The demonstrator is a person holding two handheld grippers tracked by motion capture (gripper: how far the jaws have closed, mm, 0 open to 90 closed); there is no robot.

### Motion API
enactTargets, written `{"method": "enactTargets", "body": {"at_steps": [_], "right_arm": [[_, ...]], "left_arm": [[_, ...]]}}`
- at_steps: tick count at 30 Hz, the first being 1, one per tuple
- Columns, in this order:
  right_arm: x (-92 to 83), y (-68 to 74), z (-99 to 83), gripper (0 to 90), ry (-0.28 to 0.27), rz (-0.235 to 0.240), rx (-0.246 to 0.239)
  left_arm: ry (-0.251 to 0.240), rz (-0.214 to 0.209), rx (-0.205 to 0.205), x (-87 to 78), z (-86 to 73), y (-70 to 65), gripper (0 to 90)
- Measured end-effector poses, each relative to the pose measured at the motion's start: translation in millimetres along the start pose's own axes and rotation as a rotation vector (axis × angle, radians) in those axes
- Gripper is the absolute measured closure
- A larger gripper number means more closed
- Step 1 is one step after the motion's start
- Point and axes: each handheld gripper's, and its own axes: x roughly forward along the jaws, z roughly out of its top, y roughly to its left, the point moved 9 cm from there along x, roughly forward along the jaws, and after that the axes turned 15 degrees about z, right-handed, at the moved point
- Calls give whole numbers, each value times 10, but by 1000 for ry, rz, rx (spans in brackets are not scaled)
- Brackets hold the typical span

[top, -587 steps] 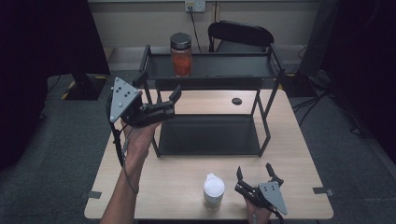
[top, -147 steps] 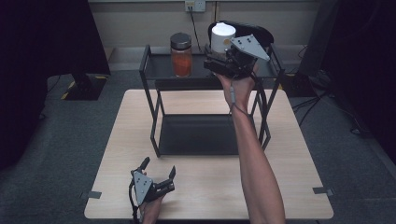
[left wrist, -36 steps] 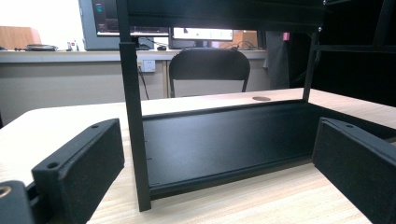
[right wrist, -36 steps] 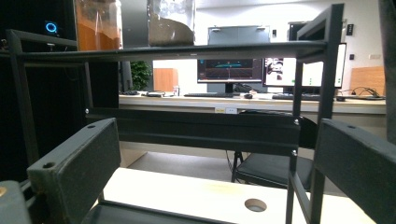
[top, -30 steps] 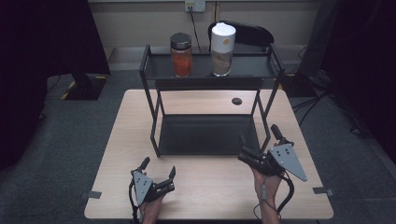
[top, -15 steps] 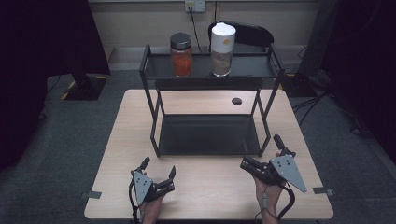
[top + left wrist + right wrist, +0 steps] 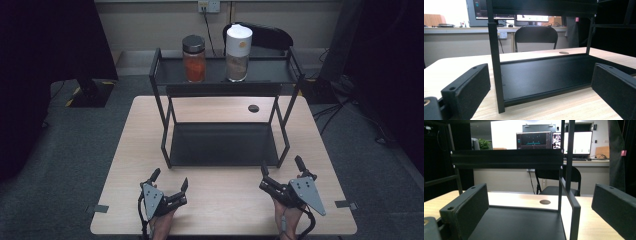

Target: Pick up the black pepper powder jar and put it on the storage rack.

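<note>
The desk [image 7: 225, 200] carries a black rack [image 7: 224, 145] ahead of your jaws; on its top shelf stand the white canister [image 7: 238, 52] and orange jar [image 7: 194, 58] – well beyond both. Your left gripper [image 7: 169, 186] and right gripper [image 7: 280, 174] rest with jaws apart, holding nothing.

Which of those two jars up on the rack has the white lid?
The taller jar, standing on the right of the top shelf. Its neighbour, the jar with orange contents, is shorter and has a dark lid.
</note>
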Motion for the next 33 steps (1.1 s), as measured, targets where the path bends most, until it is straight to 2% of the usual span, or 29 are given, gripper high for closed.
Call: {"method": "enactTargets", "body": {"at_steps": [9, 33], "right_arm": [[-71, 18, -202, 0, 17, -2, 28], [-120, 72, -534, 0, 50, -10, 43]], "left_arm": [[0, 0, 0, 0, 0, 0, 15], [0, 0, 0, 0, 0, 0, 15]]}}
